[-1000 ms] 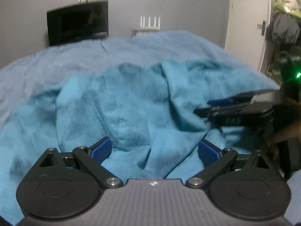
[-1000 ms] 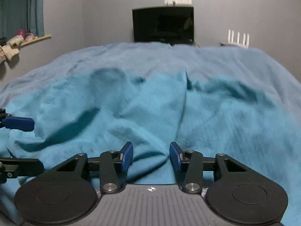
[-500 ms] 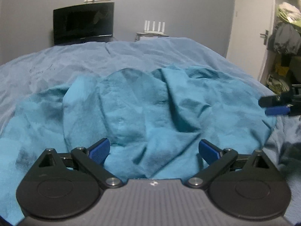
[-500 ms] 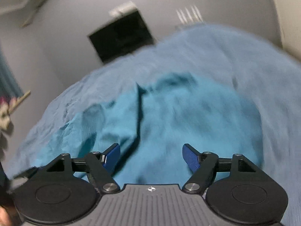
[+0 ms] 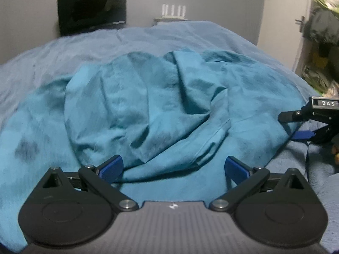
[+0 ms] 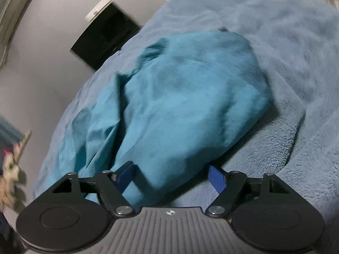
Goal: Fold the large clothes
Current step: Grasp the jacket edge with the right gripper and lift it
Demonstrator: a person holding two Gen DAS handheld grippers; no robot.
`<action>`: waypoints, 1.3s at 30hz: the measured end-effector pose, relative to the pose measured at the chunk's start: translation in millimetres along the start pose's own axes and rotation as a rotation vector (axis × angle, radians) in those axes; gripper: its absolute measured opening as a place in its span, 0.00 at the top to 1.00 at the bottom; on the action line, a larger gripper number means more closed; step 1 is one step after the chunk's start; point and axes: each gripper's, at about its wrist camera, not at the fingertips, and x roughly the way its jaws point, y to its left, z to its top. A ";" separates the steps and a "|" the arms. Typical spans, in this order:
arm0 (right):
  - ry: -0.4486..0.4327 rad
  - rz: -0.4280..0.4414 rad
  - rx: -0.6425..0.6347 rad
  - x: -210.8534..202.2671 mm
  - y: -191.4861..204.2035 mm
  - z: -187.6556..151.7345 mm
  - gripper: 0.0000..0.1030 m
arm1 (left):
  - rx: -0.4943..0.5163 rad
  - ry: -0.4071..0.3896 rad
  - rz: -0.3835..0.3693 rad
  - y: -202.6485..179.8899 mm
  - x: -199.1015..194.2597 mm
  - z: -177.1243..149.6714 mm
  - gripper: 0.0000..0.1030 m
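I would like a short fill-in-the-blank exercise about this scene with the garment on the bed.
1. The teal garment lies crumpled on a ____ blanket.
2. The pads of the left gripper stand ____, holding nothing.
3. In the left wrist view, the right gripper shows at the garment's ____ edge.
4. Against the far wall stands a black ____.

Missing words: blue; apart; right; screen

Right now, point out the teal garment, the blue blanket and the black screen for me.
teal garment [image 5: 148,110]: left wrist view, its crumpled middle.
blue blanket [image 6: 296,63]: right wrist view, bare fleece right of the garment.
black screen [image 5: 92,10]: left wrist view, centre of its dark panel.
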 end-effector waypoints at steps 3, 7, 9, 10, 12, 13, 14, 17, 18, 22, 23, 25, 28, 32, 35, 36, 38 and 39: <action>-0.070 0.039 0.129 1.2 -23.9 13.0 0.30 | -0.037 0.018 -0.007 6.1 1.7 -1.9 0.00; -0.135 0.100 0.164 -4.5 -27.4 19.9 0.32 | -0.044 0.023 -0.004 8.3 3.2 -3.2 0.00; -0.159 0.091 0.138 -4.3 -22.6 20.6 0.32 | -0.043 0.025 -0.006 8.5 4.5 -3.7 0.00; -0.159 0.078 0.149 -1.1 -23.4 20.4 0.32 | -0.041 0.023 -0.006 8.1 4.5 -4.1 0.00; -0.156 0.068 0.198 8.8 -28.3 20.5 0.32 | -0.028 0.014 0.000 6.0 3.3 -3.9 0.00; -0.160 0.070 0.211 13.6 -29.9 21.6 0.32 | -0.018 0.004 0.008 4.0 1.4 -3.2 0.00; -0.167 0.079 0.227 17.1 -31.4 23.4 0.32 | -0.004 -0.016 0.018 1.0 -2.0 -1.9 0.00; -0.200 0.115 0.284 16.7 -38.1 25.2 0.41 | 0.051 -0.129 0.035 -10.2 -18.0 3.2 0.00; -0.212 0.107 0.269 13.4 -35.2 26.5 0.48 | 0.055 -0.168 0.039 -12.4 -22.8 5.0 0.00; -0.236 0.081 0.126 14.9 -13.5 29.1 0.52 | 0.069 -0.193 0.182 -17.4 -16.1 10.8 0.00; -0.230 0.081 0.126 18.3 -13.2 30.7 0.50 | 0.073 -0.159 0.218 -17.8 -7.0 10.7 0.00; -0.217 0.096 0.143 24.6 -15.3 35.2 0.46 | 0.078 -0.112 0.213 -18.8 6.0 7.0 0.00; -0.223 0.085 0.102 25.5 -9.8 39.1 0.50 | 0.152 -0.070 0.230 -29.8 17.8 1.4 0.00; -0.266 0.067 -0.067 11.6 23.2 37.9 0.64 | 0.200 -0.034 0.220 -38.0 27.8 -6.3 0.06; -0.295 0.064 -0.186 0.2 48.4 36.4 0.70 | 0.153 -0.017 0.184 -29.8 31.4 -6.4 0.06; -0.301 0.058 -0.218 -3.6 55.0 35.6 0.73 | 0.140 -0.016 0.175 -26.4 31.3 -6.5 0.06; -0.313 0.055 -0.280 -10.1 72.0 34.1 0.76 | 0.131 -0.020 0.169 -22.0 30.1 -5.3 0.06; -0.317 0.051 -0.323 -13.9 82.5 33.3 0.78 | 0.129 -0.024 0.168 -21.6 29.4 -5.5 0.06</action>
